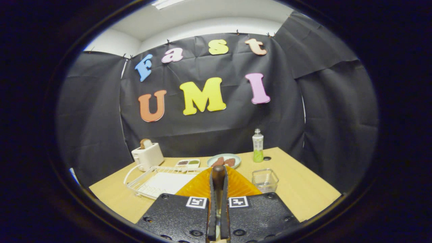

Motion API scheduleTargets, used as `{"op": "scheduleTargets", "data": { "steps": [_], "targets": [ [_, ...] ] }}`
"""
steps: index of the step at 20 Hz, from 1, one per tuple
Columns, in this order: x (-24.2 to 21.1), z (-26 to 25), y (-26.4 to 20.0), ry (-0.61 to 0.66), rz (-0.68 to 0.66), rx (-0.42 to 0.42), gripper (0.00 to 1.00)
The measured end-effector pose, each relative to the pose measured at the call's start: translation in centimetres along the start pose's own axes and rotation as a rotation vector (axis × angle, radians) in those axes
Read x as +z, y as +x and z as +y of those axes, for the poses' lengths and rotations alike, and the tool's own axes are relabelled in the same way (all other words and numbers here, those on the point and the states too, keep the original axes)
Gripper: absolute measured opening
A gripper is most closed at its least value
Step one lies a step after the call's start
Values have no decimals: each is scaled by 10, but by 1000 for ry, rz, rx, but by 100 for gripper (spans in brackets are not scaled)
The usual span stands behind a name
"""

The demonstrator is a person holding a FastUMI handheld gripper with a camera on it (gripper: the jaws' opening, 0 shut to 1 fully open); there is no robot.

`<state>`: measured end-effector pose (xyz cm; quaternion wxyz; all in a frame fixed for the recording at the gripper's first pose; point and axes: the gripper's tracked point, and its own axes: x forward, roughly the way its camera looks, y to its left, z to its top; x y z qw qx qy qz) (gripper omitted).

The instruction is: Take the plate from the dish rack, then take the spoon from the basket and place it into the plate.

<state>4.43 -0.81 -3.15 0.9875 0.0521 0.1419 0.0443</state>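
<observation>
Over plate [236, 185], gripper [218, 175] clamping spoon [218, 172]

No readable text; the bottle [258, 145] label is too small to read.

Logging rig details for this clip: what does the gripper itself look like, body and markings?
The gripper has two broad, flat, dark textured plates side by side, studded with round screw heads. Each plate carries a square black-and-white fiducial marker near its forward inner corner. Two narrow fingers run forward between the plates, close together.
</observation>
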Motion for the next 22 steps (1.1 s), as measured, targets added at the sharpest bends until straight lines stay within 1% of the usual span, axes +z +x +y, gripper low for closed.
{"op": "scheduleTargets", "data": {
  "steps": [4, 6, 10, 13, 16, 19, 22],
  "targets": [
    [-41, 28, 2, 113, 70, 30, 10],
    [-58, 40, 4, 149, 99, 43, 10],
    [-74, 56, 4, 289, 117, 47, 10],
    [-84, 63, 4, 351, 125, 44, 10],
    [-90, 72, 8, 361, 139, 60, 11],
    [-92, 75, 13, 306, 138, 56, 12],
    [-88, 82, 10, 264, 119, 79, 21]
  ]
}}
